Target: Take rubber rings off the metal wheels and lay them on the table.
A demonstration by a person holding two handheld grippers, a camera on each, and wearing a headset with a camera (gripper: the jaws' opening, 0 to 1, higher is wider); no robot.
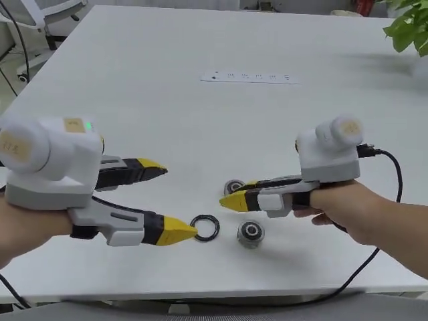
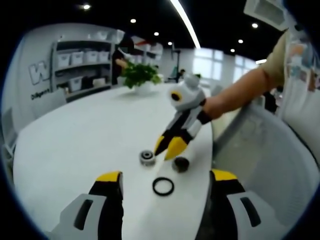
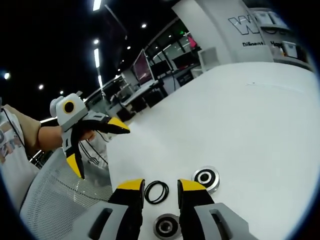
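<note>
One ring off and down on the table; at least one wheel apparently left to strip.
The left gripper [image 1: 167,199] is at near left, spread wide and empty. The right gripper [image 1: 229,198] has its jaws a narrow gap apart, gripping nothing, tips aimed left. Between the two sets of tips a loose black rubber ring [image 1: 204,227] lies flat on the white table [image 1: 200,114]. It is thin, round and undistorted, sits just beside the left gripper's near tip, and is clear of both wheels. The near wheel [image 1: 251,233], just right of the ring, shows a dark outer band in the gripper views, so its ring is probably on and it looks like the next job. The far wheel [image 1: 233,186], partly behind the right gripper's tips, looks like bare bright metal with a dark hub; can't tell whether it ever carried a ring.
</note>
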